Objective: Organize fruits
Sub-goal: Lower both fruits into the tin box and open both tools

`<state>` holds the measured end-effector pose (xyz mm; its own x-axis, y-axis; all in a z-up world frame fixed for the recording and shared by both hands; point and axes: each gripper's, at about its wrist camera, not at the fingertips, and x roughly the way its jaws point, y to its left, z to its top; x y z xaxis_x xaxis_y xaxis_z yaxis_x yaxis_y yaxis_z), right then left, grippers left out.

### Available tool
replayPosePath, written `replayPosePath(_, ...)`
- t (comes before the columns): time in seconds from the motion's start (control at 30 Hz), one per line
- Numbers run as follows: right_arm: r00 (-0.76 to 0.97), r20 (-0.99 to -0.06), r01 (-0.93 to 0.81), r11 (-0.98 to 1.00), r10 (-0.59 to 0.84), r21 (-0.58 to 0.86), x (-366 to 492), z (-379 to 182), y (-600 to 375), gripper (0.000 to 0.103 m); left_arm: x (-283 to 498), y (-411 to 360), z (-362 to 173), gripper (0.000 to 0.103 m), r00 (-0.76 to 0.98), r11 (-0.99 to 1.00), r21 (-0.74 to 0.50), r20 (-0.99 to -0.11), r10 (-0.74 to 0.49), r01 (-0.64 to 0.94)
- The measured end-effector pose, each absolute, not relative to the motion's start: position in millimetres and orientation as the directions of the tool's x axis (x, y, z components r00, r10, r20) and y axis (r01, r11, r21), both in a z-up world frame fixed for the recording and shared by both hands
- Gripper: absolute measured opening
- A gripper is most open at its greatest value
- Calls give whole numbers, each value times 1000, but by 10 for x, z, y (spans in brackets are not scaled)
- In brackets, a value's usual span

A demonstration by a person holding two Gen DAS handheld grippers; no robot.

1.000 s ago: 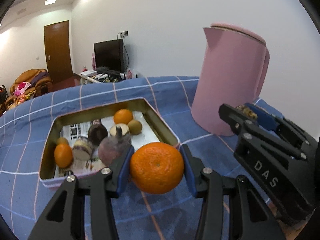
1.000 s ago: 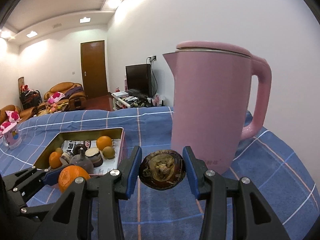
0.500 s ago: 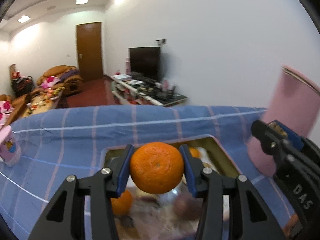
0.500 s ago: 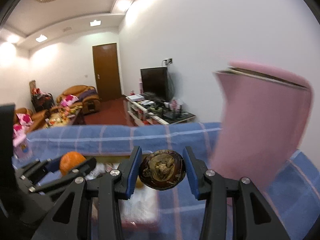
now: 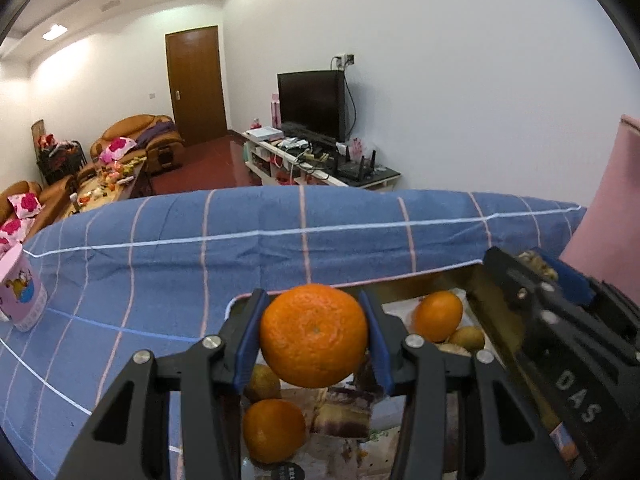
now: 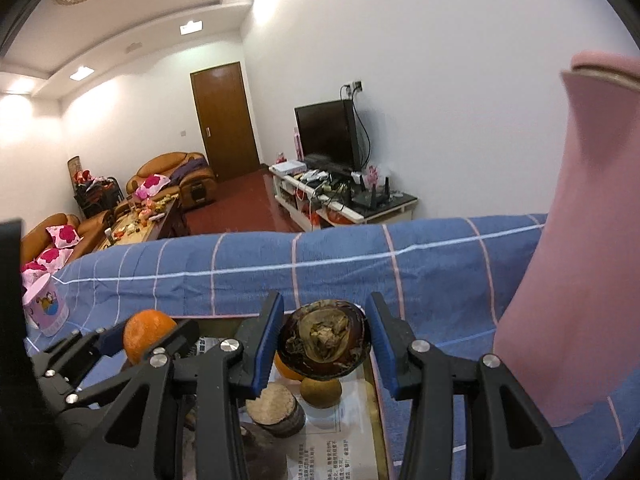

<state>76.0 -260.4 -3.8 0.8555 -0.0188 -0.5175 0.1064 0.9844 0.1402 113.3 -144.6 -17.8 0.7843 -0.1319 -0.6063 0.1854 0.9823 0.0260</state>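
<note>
My left gripper (image 5: 314, 336) is shut on an orange (image 5: 314, 336) and holds it above the near left part of a gold metal tin (image 5: 476, 276). The tin holds two more oranges (image 5: 437, 316), small brown fruits (image 5: 466, 338) and cut dark pieces (image 5: 344, 412). My right gripper (image 6: 324, 340) is shut on a dark brown halved fruit (image 6: 324, 340) and holds it over the tin's far right part (image 6: 378, 412). Each gripper shows in the other's view, the right one (image 5: 560, 320) and the left one with its orange (image 6: 148, 336).
A tall pink kettle (image 6: 580, 264) stands on the blue checked cloth (image 6: 240, 268) right of the tin. A small pink cup (image 5: 20, 292) stands at the far left. The cloth's far edge drops to a living room with a TV stand.
Both grippers have moved left and forward from beside the kettle to over the tin, still holding their fruits. The kettle has slid to the right edge of both views.
</note>
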Motion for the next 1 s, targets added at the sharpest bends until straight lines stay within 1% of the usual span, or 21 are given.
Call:
replayPosePath(0.1, 842, -540, 93, 983, 6, 155, 816, -96, -2636, 45, 1126, -1462, -201, 49, 783, 983, 56, -613, -105, 175)
replayPosePath(0.3, 824, -565, 80, 981, 34, 175, 911, -185, -2651, 45, 1114, -1514, -250, 49, 764, 982, 80, -639, -83, 174)
replayPosePath(0.43, 812, -581, 66, 980, 57, 188, 962, -230, -2640, 45, 1139, -1559, -334, 49, 741, 980, 80, -667, -82, 181)
replayPosePath(0.5, 805, -590, 54, 980, 71, 191, 985, -260, -2622, 45, 1138, -1568, -328, 49, 744, 980, 85, -664, -80, 181)
replayPosePath(0.63, 803, -586, 33, 974, 108, 224, 1013, -261, -2641, 45, 1148, -1540, -326, 49, 734, 981, 51, -671, -105, 186)
replayPosePath(0.73, 784, -586, -23, 954, 203, 300, 1017, -304, -2635, 45, 1167, -1527, -324, 49, 726, 980, 43, -679, -115, 195)
replayPosePath(0.77, 782, -584, -30, 949, 217, 313, 1015, -316, -2620, 48, 1174, -1524, -327, 50, 720, 980, 40, -684, -115, 195)
replayPosePath(0.8, 782, -573, -50, 940, 247, 337, 1008, -311, -2617, 55, 1189, -1502, -323, 50, 714, 980, 26, -689, -125, 196)
replayPosePath(0.83, 781, -562, -67, 932, 272, 357, 1006, -306, -2608, 63, 1192, -1483, -312, 59, 713, 980, 7, -688, -140, 200)
replayPosePath(0.87, 781, -547, -84, 920, 299, 383, 994, -287, -2607, 66, 1206, -1476, -294, 73, 714, 980, 1, -685, -144, 199)
replayPosePath(0.9, 786, -537, -91, 916, 307, 391, 977, -274, -2596, 70, 1193, -1472, -274, 80, 718, 980, 2, -680, -144, 199)
replayPosePath(0.93, 799, -518, -96, 915, 305, 391, 940, -243, -2596, 70, 1195, -1476, -250, 93, 726, 979, 4, -672, -148, 203)
replayPosePath(0.97, 809, -507, -95, 918, 297, 386, 923, -226, -2597, 70, 1162, -1487, -226, 103, 734, 977, 3, -661, -158, 213)
replayPosePath(1.0, 833, -482, -86, 923, 273, 376, 862, -181, -2618, 70, 1121, -1504, -191, 103, 747, 973, 1, -641, -177, 231)
